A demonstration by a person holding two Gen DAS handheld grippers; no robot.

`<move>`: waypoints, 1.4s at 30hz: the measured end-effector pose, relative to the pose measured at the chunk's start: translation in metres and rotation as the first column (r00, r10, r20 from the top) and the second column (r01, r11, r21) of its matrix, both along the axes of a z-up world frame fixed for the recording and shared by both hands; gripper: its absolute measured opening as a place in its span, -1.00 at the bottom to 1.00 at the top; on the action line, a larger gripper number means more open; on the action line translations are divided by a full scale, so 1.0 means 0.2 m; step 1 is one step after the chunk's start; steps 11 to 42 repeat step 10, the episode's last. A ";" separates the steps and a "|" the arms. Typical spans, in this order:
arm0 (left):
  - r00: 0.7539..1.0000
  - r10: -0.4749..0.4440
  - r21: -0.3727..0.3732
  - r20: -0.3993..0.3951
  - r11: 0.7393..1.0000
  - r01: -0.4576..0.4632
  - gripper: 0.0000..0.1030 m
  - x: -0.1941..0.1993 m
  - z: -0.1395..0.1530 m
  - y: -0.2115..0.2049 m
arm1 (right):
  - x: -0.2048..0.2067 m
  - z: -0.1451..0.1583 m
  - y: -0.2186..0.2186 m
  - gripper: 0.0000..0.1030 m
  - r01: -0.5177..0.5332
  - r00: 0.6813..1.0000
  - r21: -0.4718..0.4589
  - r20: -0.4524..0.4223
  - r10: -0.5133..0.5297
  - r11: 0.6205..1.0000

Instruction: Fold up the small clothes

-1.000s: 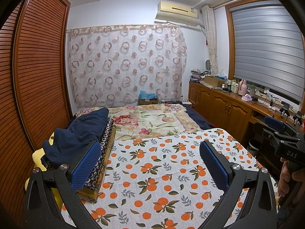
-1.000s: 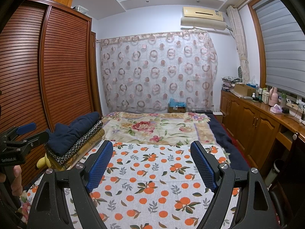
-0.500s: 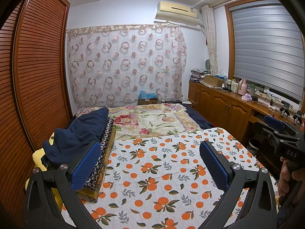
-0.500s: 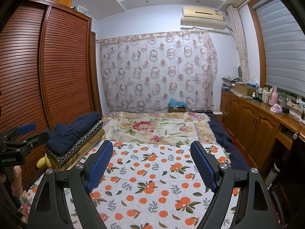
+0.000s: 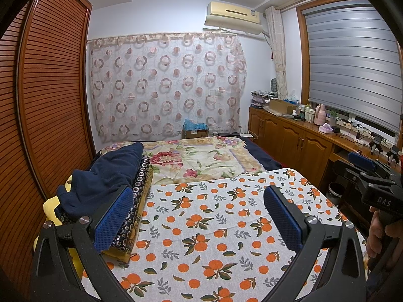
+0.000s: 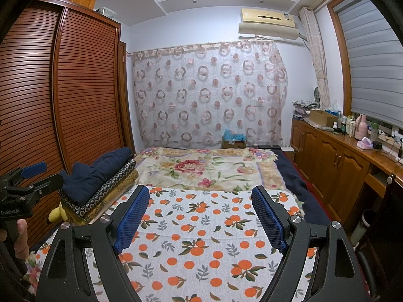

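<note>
A stack of folded clothes lies at the bed's left edge, topped by a navy garment over a dark patterned piece and yellow-brown fabric. My left gripper is open and empty above the orange-print cloth, its left pad beside the stack. My right gripper is open and empty over the same cloth. Each gripper also shows at the edge of the other's view: the right one, the left one.
A floral quilt covers the far half of the bed. A slatted wooden wardrobe stands along the left. A wooden cabinet with bottles and boxes runs along the right under the window. A small bin stands by the bed.
</note>
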State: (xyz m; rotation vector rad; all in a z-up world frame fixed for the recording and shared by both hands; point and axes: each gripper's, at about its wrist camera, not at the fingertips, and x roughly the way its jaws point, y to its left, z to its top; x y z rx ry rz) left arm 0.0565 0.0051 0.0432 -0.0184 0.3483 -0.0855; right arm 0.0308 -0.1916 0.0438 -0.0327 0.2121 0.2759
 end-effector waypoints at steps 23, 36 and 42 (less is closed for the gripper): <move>1.000 0.000 0.000 -0.001 1.000 0.000 1.00 0.01 0.00 0.00 | 0.00 0.00 0.00 0.64 0.000 1.000 0.000 0.001 0.000 1.000; 1.000 0.000 0.000 -0.001 1.000 0.000 1.00 0.01 0.00 0.00 | 0.00 0.00 0.00 0.64 0.000 1.000 0.000 0.001 0.000 1.000; 1.000 0.000 0.000 -0.001 1.000 0.000 1.00 0.01 0.00 0.00 | 0.00 0.00 0.00 0.64 0.000 1.000 0.000 0.001 0.000 1.000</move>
